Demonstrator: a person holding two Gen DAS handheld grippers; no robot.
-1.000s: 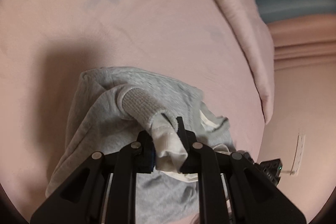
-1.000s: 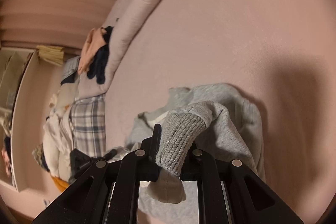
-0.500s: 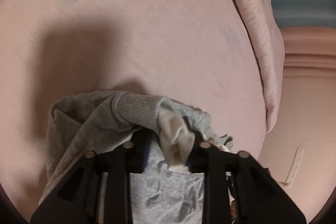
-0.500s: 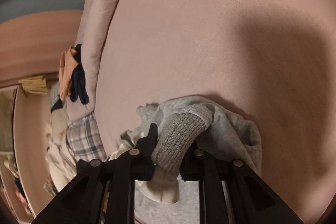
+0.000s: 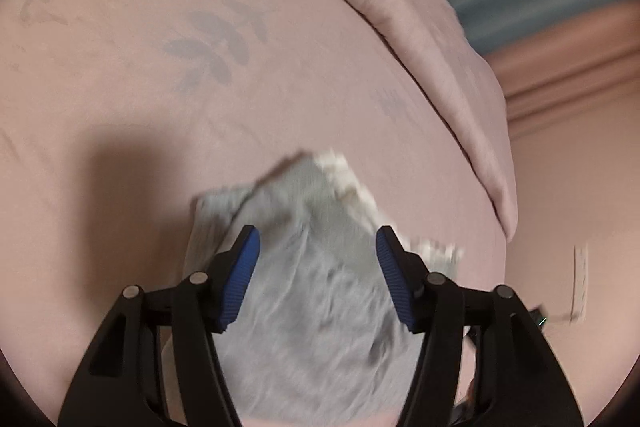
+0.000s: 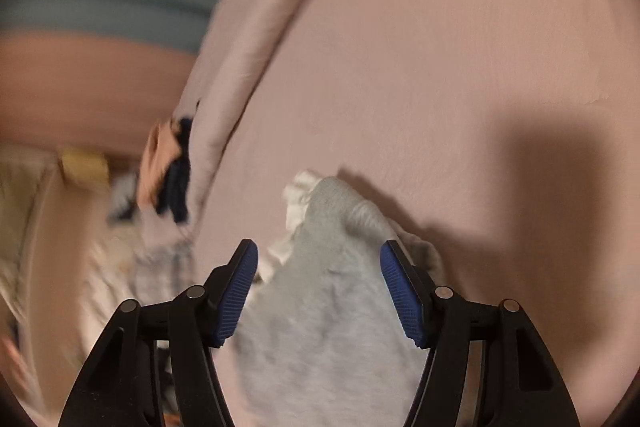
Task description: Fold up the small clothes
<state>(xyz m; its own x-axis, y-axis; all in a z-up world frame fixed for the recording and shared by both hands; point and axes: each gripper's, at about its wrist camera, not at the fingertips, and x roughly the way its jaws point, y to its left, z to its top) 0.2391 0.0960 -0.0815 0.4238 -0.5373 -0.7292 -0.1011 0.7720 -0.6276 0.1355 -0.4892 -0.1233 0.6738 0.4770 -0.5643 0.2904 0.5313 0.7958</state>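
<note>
A small grey garment with white trim lies on the pink bed sheet. My left gripper is open, its blue pads wide apart above the cloth and holding nothing. In the right wrist view the same grey garment lies bunched, with white trim at its far left edge. My right gripper is open too, with the cloth lying below and between its fingers. Both views are motion-blurred.
A rolled pink duvet runs along the bed's far side. Dark and peach clothes and a plaid piece lie in a pile beyond the bed's left edge in the right wrist view. A pink wall is on the right.
Both grippers were shut on the grey garment's ribbed cuffs. Now both are open and the garment has dropped onto the sheet.
</note>
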